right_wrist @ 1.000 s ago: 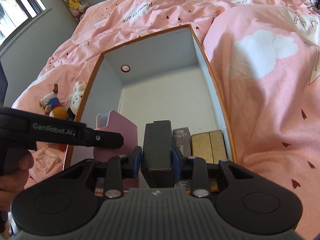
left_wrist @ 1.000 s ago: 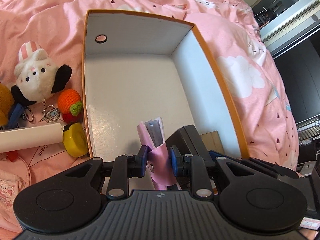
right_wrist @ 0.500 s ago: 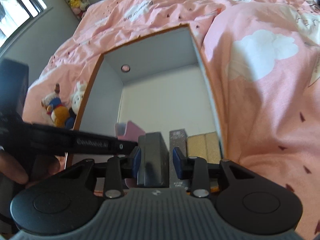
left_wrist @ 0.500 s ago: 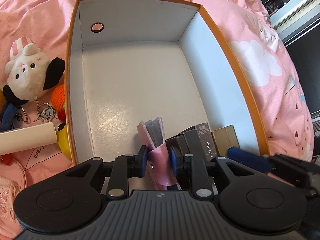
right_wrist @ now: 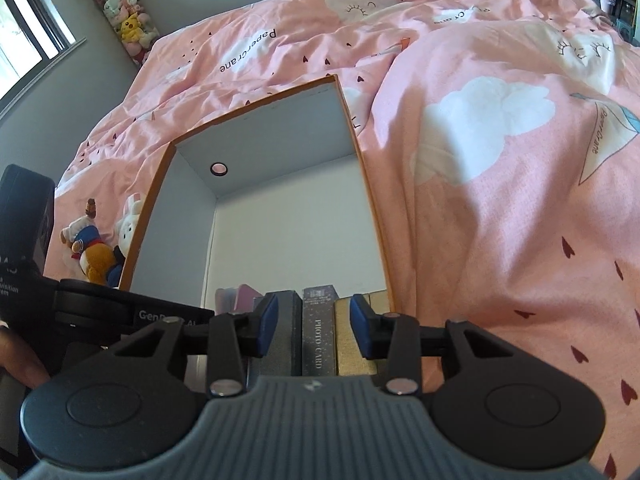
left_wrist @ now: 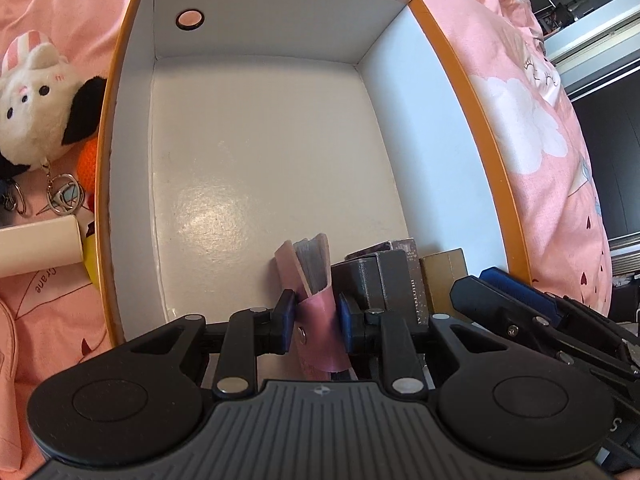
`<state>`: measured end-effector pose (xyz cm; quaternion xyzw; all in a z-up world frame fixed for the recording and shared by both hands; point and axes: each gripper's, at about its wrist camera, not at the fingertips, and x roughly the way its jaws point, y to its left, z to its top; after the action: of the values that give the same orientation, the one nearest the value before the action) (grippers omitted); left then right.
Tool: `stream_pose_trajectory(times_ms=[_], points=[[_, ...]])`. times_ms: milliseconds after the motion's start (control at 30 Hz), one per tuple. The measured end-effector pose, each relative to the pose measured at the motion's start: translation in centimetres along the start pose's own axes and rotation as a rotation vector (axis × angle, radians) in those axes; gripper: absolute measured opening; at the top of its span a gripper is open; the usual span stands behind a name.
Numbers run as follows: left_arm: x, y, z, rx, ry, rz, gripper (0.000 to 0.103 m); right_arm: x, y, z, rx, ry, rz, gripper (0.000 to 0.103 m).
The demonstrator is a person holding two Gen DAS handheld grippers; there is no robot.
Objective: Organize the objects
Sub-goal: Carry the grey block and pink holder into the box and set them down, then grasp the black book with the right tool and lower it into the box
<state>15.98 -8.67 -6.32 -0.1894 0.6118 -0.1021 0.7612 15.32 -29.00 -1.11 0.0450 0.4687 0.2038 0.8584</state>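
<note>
Clamped tight, left jaws, on a pink card holder (left_wrist: 316,312) with a sheaf of grey cards fanning out of its top; left gripper (left_wrist: 315,318) low at the near end of the orange-edged box (left_wrist: 460,60). Spread wide, right jaws, gripping nothing: right gripper (right_wrist: 313,329) poised over a row of small boxes, blue pads (right_wrist: 267,322) either side of them without visible contact. Standing upright in that row against the box's near right corner: a dark grey box (right_wrist: 276,332), then a glittery dark box lettered PHOTO CARD (right_wrist: 319,332), then a tan box (right_wrist: 356,340) nearest the right wall. Pink holder just left of the grey box, whether touching it or not, cannot tell. Rest of the white box floor bare and glossy, with a round hole (left_wrist: 190,19) in the far wall. Beside the box's left wall, on the pink duvet (right_wrist: 500,160): a white and black plush (left_wrist: 36,96) with key rings, an orange crocheted toy (left_wrist: 89,156), a cream cylinder (left_wrist: 38,244), something yellow (left_wrist: 91,256). Farther along, in the right wrist view, a sailor-dressed plush (right_wrist: 90,248) and a white rabbit plush (right_wrist: 130,220). Tall clear tube of plush toys (right_wrist: 120,8) in the room's corner by the window.
</note>
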Motion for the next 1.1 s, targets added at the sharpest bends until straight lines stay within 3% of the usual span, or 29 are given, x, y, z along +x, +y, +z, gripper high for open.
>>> stream_pose_trajectory(times_ms=[700, 900, 1000, 1100], points=[[-1.0, 1.2, 0.0, -0.008, -0.026, -0.087, 0.038, 0.9, 1.5, 0.2, -0.030, 0.014, -0.010, 0.042], [-1.8, 1.7, -0.4, 0.027, -0.022, -0.128, 0.044, 0.9, 2.5, 0.1, -0.096, 0.027, -0.033, 0.032], [-2.0, 1.8, -0.6, 0.046, -0.020, -0.134, 0.043, 1.4, 2.9, -0.2, -0.125, 0.063, -0.028, 0.026], [-2.1, 2.0, -0.6, 0.044, -0.017, -0.137, 0.031, 1.8, 3.4, -0.7, -0.161, 0.088, -0.038, 0.024]])
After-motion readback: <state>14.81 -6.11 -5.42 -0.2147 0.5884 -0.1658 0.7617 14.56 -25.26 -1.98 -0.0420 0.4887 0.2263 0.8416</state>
